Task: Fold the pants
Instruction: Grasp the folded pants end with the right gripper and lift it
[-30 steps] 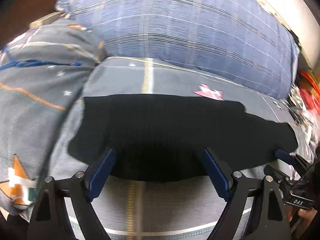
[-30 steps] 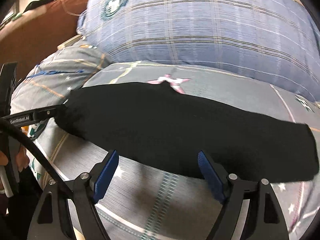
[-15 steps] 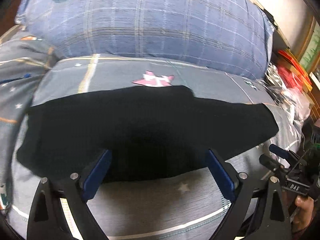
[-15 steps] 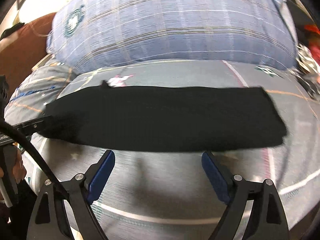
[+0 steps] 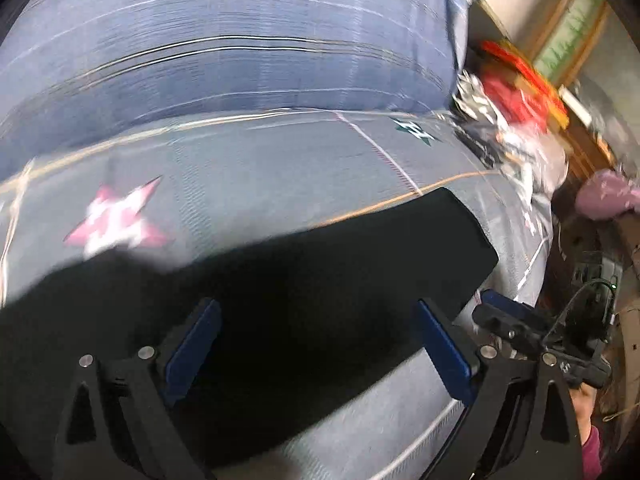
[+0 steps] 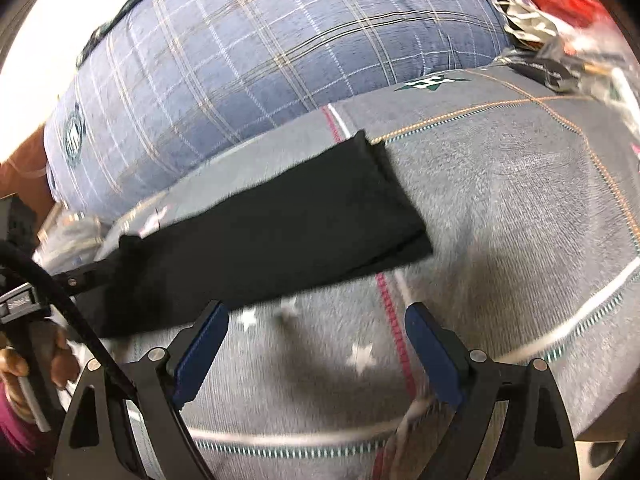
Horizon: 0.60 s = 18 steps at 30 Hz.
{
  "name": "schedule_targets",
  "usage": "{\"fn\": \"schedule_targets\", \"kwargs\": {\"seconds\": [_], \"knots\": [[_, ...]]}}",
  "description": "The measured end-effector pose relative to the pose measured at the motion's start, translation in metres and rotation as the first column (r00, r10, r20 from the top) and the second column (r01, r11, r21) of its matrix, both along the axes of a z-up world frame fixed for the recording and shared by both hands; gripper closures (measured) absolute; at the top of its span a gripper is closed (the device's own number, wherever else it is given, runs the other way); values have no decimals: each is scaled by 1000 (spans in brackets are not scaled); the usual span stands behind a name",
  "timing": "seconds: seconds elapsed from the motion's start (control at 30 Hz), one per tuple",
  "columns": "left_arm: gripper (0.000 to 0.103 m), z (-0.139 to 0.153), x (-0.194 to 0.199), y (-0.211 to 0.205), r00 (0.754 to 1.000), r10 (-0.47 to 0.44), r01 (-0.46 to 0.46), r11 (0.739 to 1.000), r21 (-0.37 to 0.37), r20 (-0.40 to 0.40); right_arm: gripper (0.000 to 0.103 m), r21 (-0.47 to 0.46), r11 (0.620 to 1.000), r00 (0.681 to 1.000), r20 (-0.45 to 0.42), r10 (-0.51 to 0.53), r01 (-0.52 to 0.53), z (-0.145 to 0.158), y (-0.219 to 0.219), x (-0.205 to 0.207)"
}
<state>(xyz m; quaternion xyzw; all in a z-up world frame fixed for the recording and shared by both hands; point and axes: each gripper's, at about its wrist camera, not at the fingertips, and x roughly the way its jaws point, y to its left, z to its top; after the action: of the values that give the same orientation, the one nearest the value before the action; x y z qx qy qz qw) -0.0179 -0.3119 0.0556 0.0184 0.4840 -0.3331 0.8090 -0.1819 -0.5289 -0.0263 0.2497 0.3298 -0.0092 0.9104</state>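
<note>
The black pants [image 6: 280, 220] lie flat in a long folded strip on the grey bed [image 6: 520, 208], before a plaid pillow [image 6: 260, 48]. Both the left gripper [image 5: 316, 354] and right gripper [image 6: 316, 354] have just been opening; their fingers stand wide apart, holding nothing.

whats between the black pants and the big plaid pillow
Only bare grey bedspread, with a pink star print on it, lies between the black pants and plaid pillow; both wrist views show it.

light: soft, daylit | blur: strong motion smear | edges: fisheye-bent, dark corners
</note>
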Motion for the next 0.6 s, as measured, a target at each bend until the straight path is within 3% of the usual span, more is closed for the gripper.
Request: {"fn": "schedule_targets", "kwargs": {"seconds": [0.1, 0.23, 0.43, 0.6], "knots": [[7, 2, 11, -40, 995, -104, 104, 995, 10, -3, 10, 37, 999, 999, 51, -10, 9, -3, -3, 2], [6, -5, 30, -92, 974, -223, 224, 974, 37, -23, 8, 13, 1000, 997, 83, 2, -3, -6, 1, 2], [7, -17, 49, -152, 944, -321, 323, 946, 23, -72, 4, -18, 1000, 991, 131, 6, -3, -10, 4, 3], [7, -27, 48, -200, 894, -435, 439, 898, 17, -108, 3, -50, 999, 989, 149, 4, 4, -10, 10, 9]]}}
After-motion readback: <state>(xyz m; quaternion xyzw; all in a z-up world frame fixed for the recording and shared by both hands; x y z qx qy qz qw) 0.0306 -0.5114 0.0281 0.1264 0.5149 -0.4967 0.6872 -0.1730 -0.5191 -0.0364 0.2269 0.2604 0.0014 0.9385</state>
